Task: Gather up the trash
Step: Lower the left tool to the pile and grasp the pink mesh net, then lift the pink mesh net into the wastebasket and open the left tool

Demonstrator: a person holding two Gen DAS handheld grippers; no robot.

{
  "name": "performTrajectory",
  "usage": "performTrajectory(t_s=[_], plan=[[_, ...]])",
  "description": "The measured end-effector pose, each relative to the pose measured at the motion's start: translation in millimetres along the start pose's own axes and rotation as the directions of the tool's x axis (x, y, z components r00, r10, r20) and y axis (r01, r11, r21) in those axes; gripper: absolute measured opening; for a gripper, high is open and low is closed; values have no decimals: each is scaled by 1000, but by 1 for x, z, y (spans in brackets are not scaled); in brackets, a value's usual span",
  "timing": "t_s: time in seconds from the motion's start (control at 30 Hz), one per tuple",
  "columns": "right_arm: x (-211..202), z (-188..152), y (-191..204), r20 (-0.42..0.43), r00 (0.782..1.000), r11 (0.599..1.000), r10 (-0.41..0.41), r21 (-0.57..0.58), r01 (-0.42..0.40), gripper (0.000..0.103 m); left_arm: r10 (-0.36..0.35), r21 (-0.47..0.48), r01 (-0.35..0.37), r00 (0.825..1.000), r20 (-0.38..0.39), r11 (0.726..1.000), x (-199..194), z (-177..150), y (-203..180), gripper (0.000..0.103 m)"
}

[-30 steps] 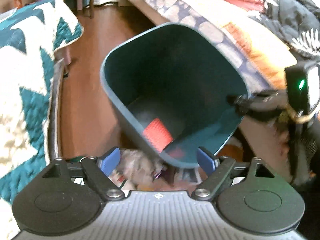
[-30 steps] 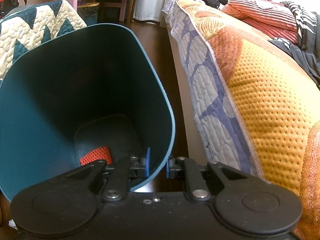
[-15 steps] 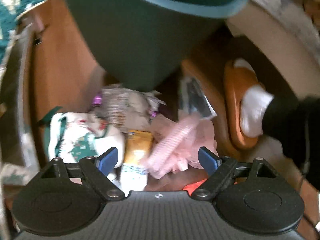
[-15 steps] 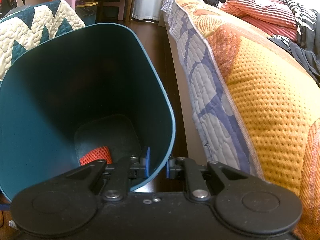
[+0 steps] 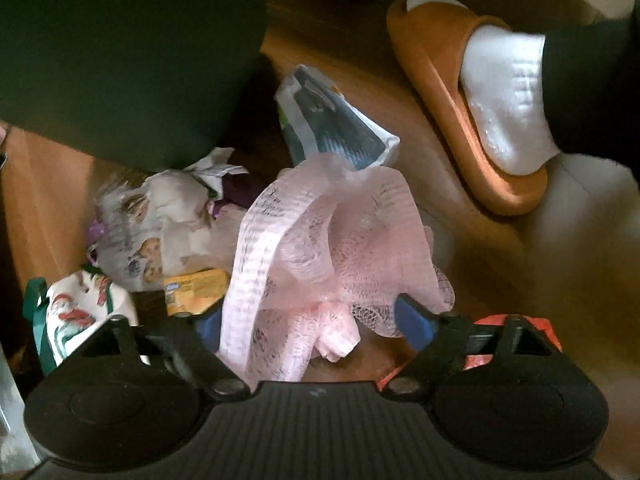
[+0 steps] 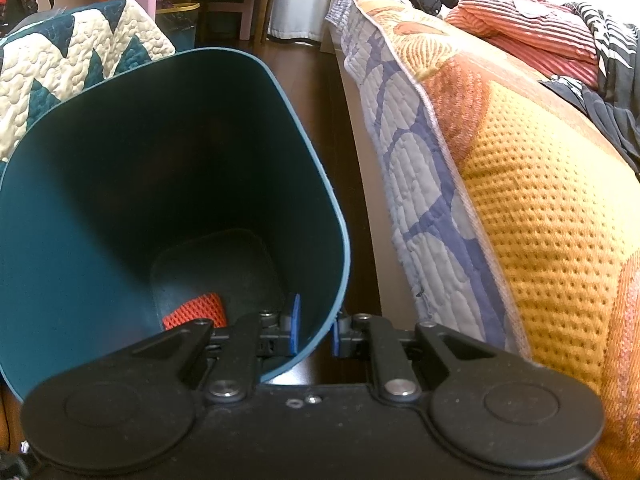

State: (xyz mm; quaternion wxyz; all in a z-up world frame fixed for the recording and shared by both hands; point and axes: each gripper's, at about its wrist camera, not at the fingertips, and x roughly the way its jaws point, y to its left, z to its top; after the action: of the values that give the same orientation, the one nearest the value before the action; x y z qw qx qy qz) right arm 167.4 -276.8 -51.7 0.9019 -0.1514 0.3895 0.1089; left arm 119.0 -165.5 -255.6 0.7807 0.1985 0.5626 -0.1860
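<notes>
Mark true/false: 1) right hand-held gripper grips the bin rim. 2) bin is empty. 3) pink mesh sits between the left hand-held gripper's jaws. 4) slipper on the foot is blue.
1) True: the right hand-held gripper is clamped on the teal bin's rim.
2) False: an orange mesh piece lies at its bottom.
3) True: the pink mesh lies between the closing jaws of the left hand-held gripper.
4) False: the slipper is orange.
</notes>
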Motion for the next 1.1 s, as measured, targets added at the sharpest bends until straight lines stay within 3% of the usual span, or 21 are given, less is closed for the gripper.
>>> performTrajectory(t_s=[0.03,0.13,0.3,0.67,0.9,1.1], plan=[[0,0,0,1,1000,1000,0,-1,0,15,3,8,-3,1000,-11,1000,4,0,-1,57],[0,0,1,2,1000,1000,-2,-5,2,15,6,3,-5,999,-38,1000,10,-1,0,38],[1,0,1,0,1000,1000,-7,-5,7,15,1,-68,-4,999,-49,998,10,-2,8,23],[2,-1,0,-5,1000,1000,-13,6,13,15,-30,-233,44,998,61,972,-72,-10,46,20],[2,-1,2,-4,1000,1000,-20,-2,20,15,-43,-349,73,995,92,934,-138,-21,77,20],[0,-1,6,-6,1000,1000,-25,-15,25,15,-34,-382,95,986,164,919,-198,-26,93,20]])
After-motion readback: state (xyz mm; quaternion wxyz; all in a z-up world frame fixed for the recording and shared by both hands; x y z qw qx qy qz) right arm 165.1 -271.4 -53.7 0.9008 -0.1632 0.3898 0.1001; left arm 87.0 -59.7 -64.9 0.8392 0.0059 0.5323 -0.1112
